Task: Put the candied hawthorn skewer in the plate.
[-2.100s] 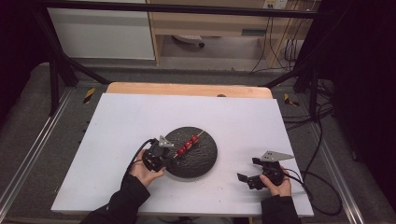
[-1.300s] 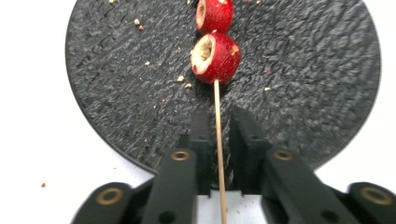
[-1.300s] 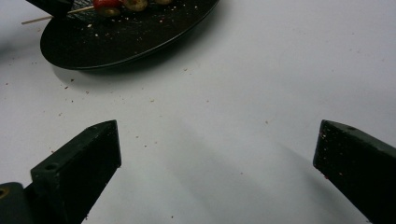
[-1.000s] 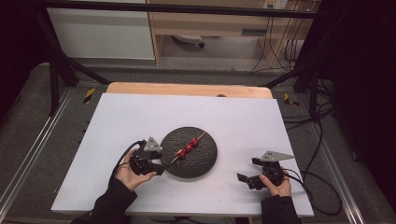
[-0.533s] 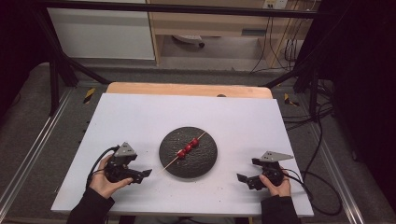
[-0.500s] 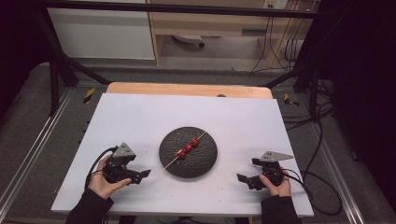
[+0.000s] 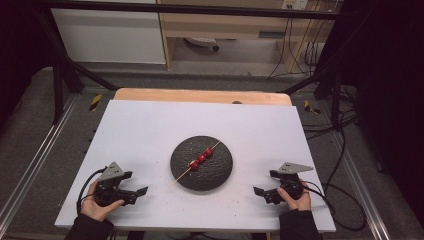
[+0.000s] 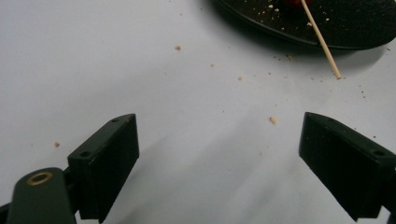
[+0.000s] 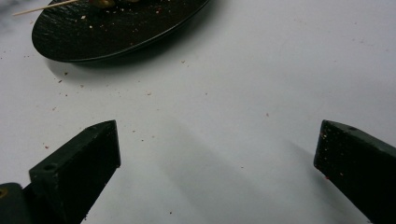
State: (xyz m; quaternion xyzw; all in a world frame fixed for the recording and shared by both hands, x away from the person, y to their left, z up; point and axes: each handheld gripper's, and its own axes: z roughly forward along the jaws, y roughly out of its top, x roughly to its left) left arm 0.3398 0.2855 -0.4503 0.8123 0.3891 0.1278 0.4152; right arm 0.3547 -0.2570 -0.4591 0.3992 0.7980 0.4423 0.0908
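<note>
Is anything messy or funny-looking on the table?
A little. Small crumbs are scattered on the white table near the black plate. The skewer of red pieces lies slantwise, and its bare stick end pokes out past the plate's rim. Nothing looks broken.

One plate [image 7: 201,163], one skewer [image 7: 195,163], two claws [image 7: 142,192].

A white table [image 7: 150,130] with a bare wooden strip [image 7: 200,95] along its far edge carries a round black plate [image 7: 220,172] near its middle, toward the near edge. Small crumbs [image 8: 272,120] are scattered on the tabletop around the plate.
</note>
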